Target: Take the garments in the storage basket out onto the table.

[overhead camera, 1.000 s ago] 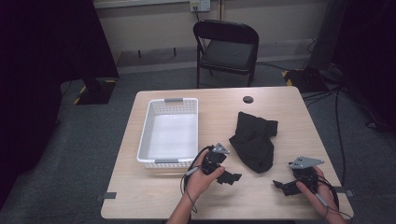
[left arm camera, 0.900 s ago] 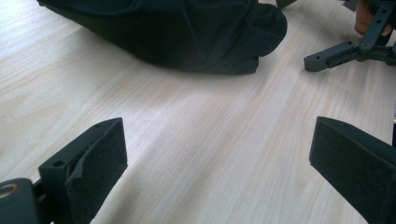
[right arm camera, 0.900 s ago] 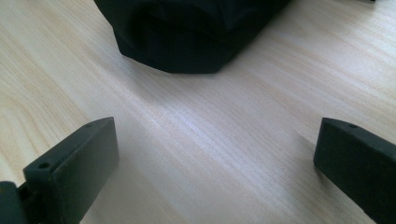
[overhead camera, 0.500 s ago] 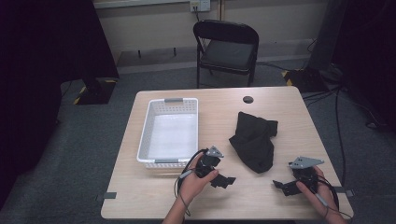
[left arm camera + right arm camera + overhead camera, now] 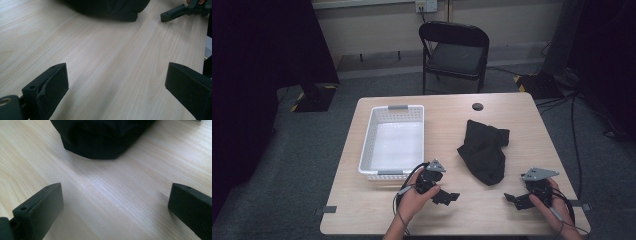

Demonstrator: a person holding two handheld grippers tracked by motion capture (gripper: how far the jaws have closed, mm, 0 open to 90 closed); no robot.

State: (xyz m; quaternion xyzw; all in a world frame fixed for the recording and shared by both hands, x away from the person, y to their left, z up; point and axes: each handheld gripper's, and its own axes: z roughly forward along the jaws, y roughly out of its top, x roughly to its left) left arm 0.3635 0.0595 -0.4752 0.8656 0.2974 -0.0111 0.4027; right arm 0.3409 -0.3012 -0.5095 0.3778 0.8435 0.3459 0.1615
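I held both jaws wide, left hand-held gripper (image 5: 446,196) and right hand-held gripper (image 5: 516,199) low on the bench (image 5: 447,122), black cloth (image 5: 483,150) at twelve o'clock, probably next to grasp.

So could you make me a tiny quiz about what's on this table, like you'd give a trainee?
1. True or false: the white basket has something in it.
2. The black cloth lies: A) inside the basket, B) on the table to the basket's right, C) on the chair.
3. Fill in: the left gripper and right gripper both have their jaws ____.

Key: 1 false, it is empty; 2 B; 3 open, with bare wood between them.
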